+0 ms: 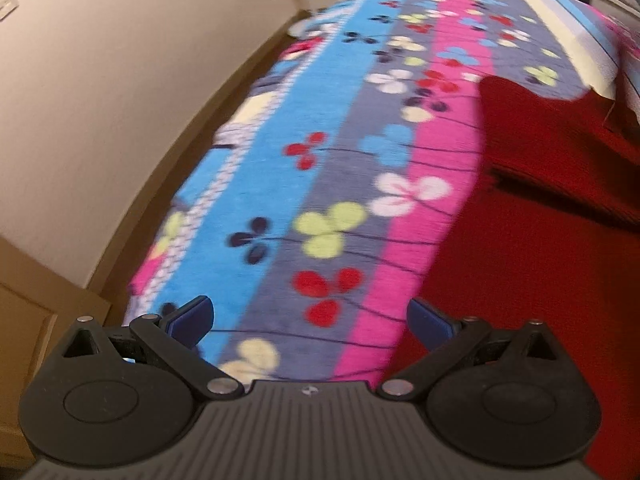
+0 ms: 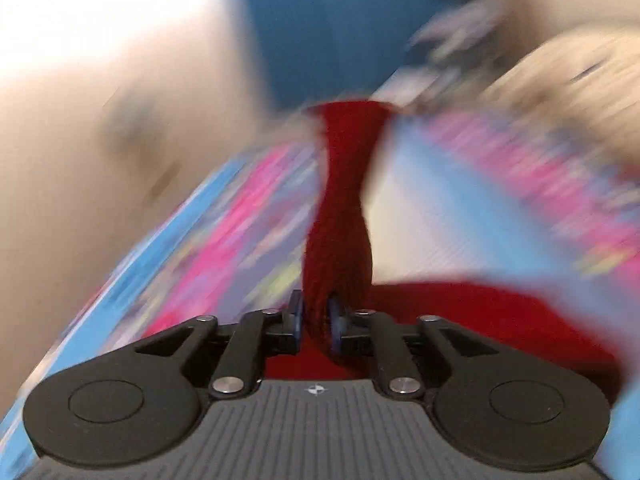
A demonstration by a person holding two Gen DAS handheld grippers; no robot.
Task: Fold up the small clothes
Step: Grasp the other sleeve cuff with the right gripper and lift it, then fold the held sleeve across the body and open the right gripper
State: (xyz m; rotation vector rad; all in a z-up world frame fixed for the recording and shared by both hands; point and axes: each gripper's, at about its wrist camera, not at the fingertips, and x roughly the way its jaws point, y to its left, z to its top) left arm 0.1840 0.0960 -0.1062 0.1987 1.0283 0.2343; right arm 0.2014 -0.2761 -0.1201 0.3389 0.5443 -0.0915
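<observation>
Right wrist view, heavily motion-blurred. Nearest the lens, the right gripper [image 2: 316,322] is pinching a bunched strip of the red knitted garment [image 2: 340,240] between its blue pads [image 2: 335,326]; jaws are standing narrow, closed on the fabric. The strip is rising away from the pads as a twisted column toward the middle of the frame. Just beyond and right of the fingers, more of the same red cloth is lying flat on the patterned blanket [image 2: 224,232]. Beyond that, pink, blue and pale streaks of bedding are smearing across the frame; details past them cannot be told.

Left wrist view, sharper. The left gripper [image 1: 310,320] is hanging over the flowered blanket [image 1: 320,200] with jaws standing wide and nothing between them. Its right-hand blue pad [image 1: 430,320] is sitting at the border where the red garment [image 1: 520,260] meets the blanket; contact cannot be told. The garment is spreading over the near right of the bed, with a fold running across it farther back. Further on, the blanket's blue, grey and pink stripes are running toward the far end. A cream wall [image 1: 120,100] is bordering the bed on the left.
</observation>
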